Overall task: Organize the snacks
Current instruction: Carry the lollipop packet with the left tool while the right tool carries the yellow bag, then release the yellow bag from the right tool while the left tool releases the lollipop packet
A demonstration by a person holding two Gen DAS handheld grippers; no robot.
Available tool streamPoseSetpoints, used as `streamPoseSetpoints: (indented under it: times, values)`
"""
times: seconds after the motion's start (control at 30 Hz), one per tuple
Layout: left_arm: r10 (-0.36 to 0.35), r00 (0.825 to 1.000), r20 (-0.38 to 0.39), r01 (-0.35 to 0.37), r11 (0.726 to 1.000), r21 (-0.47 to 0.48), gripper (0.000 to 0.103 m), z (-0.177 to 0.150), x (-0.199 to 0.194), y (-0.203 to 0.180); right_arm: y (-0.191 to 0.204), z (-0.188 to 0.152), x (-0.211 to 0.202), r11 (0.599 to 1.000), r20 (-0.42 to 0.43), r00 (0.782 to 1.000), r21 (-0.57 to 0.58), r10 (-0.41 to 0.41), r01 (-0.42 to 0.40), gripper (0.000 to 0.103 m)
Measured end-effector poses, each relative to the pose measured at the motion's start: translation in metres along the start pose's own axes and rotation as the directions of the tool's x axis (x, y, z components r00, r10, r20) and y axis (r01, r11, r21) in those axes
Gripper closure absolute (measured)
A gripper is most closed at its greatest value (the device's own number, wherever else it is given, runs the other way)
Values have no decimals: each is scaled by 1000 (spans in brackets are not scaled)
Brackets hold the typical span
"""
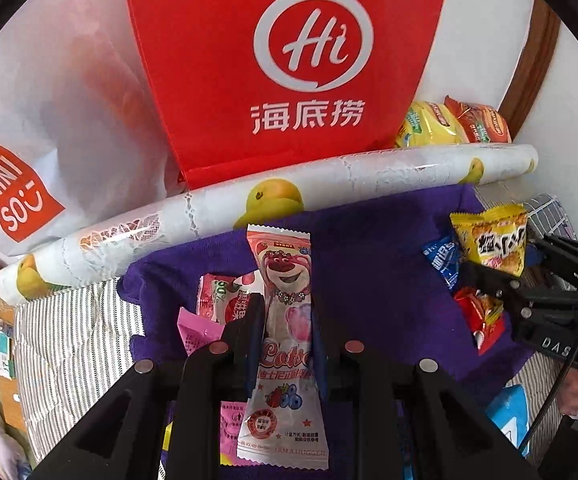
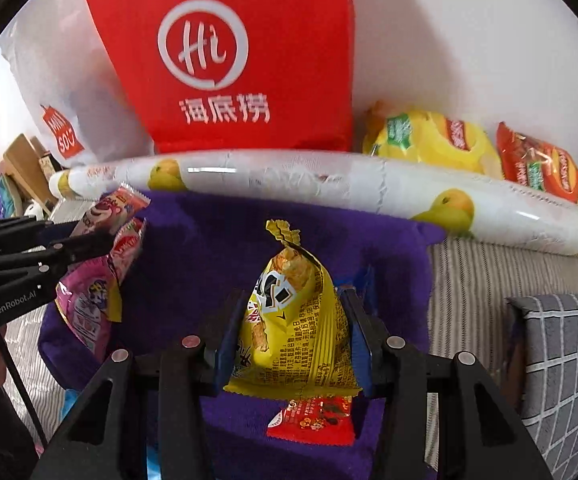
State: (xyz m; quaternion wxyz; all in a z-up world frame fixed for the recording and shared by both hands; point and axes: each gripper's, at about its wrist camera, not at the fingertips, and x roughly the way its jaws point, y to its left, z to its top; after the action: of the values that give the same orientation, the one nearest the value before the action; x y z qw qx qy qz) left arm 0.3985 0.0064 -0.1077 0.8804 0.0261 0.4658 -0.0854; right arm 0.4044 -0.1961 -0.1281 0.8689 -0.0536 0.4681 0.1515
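My left gripper (image 1: 287, 312) is shut on a long pink-and-white Lotso bear snack packet (image 1: 285, 320), held upright above the purple cloth (image 1: 369, 280). My right gripper (image 2: 293, 316) is shut on a puffy yellow snack packet (image 2: 293, 328), also seen from the left wrist view as the yellow packet (image 1: 493, 240). Loose snacks lie on the cloth: pink and red packets (image 1: 213, 308) at the left, a blue packet (image 1: 443, 260) and a red packet (image 1: 481, 316) at the right. A red packet (image 2: 313, 420) lies under the yellow one.
A red tote bag (image 1: 289, 60) and a white Miniso bag (image 1: 29, 140) stand at the back behind a rolled lemon-print sheet (image 1: 269, 204). Yellow and red chip bags (image 2: 473, 148) lie at the back right. A grey checked cushion (image 2: 561, 360) is at the right.
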Motion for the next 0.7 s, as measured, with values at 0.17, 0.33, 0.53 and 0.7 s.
streamPoseSetpoints:
  times: [0.17, 0.33, 0.53, 0.7]
  values:
    - [-7, 1000, -25, 7, 1000, -2, 82, 0, 11, 1, 1, -5, 12, 1000, -36, 999, -14, 3, -4, 56]
    - [-9, 999, -43, 8, 1000, -4, 82, -1, 19, 1, 1, -10, 23, 1000, -70, 998, -20, 3, -4, 56]
    - [-5, 999, -43, 5, 1000, 3, 82, -1, 21, -3, 2, -12, 27, 999, -77, 997, -35, -8, 5, 55]
    - [-7, 999, -44, 7, 1000, 7, 82, -1, 22, -3, 4, -12, 26, 999, -79, 997, -45, -9, 6, 54]
